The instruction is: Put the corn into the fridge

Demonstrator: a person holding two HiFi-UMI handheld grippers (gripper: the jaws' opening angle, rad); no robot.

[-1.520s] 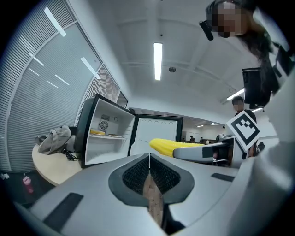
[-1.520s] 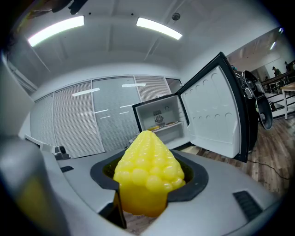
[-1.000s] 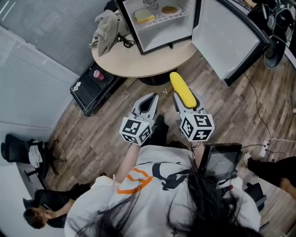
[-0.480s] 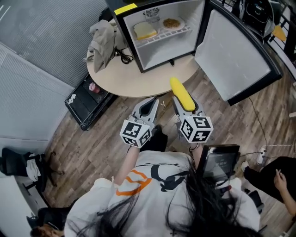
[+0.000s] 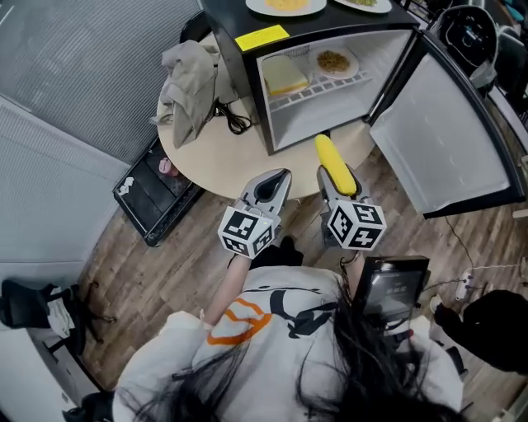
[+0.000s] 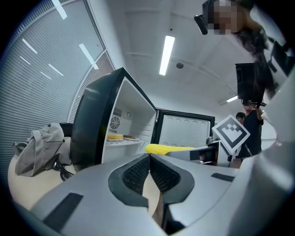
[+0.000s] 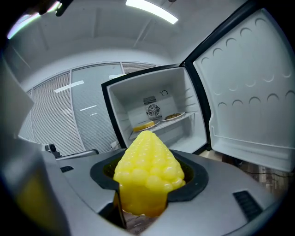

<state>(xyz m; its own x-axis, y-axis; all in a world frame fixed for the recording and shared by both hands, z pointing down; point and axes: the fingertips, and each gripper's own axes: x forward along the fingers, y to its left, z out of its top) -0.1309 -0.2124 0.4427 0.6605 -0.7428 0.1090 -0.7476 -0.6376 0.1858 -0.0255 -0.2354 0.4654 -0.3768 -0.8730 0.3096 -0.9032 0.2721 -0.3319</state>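
Right gripper (image 5: 337, 188) clamps the corn (image 7: 147, 168); the tip points at the open fridge (image 7: 138, 99), near its lower compartment. Left gripper (image 6: 149, 159): jaws together, nothing between, confirmed in its own view. Only the head view shows the round surface (image 5: 210, 157) and the plates (image 5: 285, 7) on the fridge top.

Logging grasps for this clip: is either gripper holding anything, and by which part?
The right gripper is shut on the corn at its thicker end, tapered tip pointing toward the open fridge. The left gripper is shut, holding nothing.
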